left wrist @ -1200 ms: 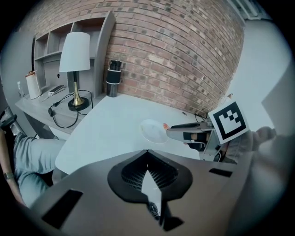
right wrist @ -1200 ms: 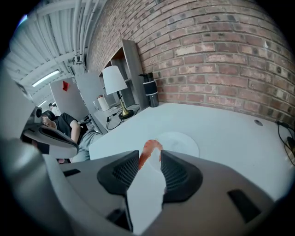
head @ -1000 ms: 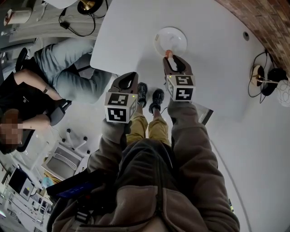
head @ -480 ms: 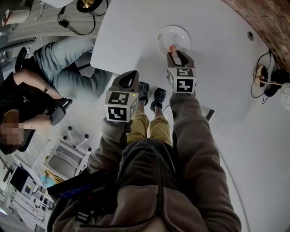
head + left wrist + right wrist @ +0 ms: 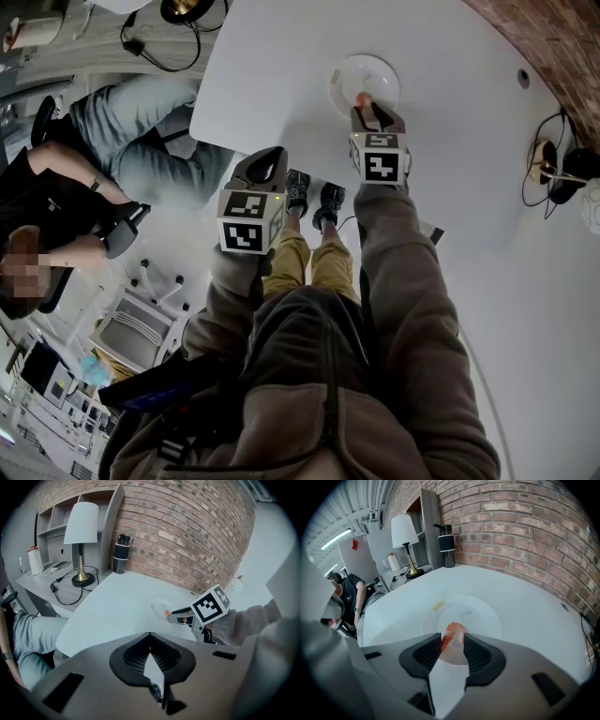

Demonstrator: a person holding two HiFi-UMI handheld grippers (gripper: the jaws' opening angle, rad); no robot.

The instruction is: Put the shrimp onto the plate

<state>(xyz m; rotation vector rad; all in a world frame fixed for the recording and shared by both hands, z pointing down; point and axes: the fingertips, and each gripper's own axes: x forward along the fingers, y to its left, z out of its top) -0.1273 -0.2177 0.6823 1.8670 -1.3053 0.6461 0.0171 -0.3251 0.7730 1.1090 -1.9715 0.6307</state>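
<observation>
An orange-and-white shrimp (image 5: pixel 451 638) is pinched between the pads of my right gripper (image 5: pixel 452 637), which is shut on it. In the head view that gripper (image 5: pixel 364 103) holds the shrimp (image 5: pixel 361 97) over the near rim of the round white plate (image 5: pixel 367 71). The plate (image 5: pixel 480 616) lies directly below and ahead of the jaws, with nothing on it. My left gripper (image 5: pixel 267 161) hangs back off the table's near edge, beside my knees. In its own view the left gripper (image 5: pixel 150 633) has its tips together with nothing held, and the plate (image 5: pixel 159 605) lies far ahead.
The white table (image 5: pixel 281 66) curves along a brick wall (image 5: pixel 187 531). A lamp (image 5: pixel 80 536) and a dark bottle (image 5: pixel 121 554) stand at its far side. A small yellow label (image 5: pixel 438 605) lies by the plate. A seated person (image 5: pixel 56 187) is on the left.
My right gripper has carried the shrimp forward, from the plate's near side to over its rim. The left gripper has stayed where it was.
</observation>
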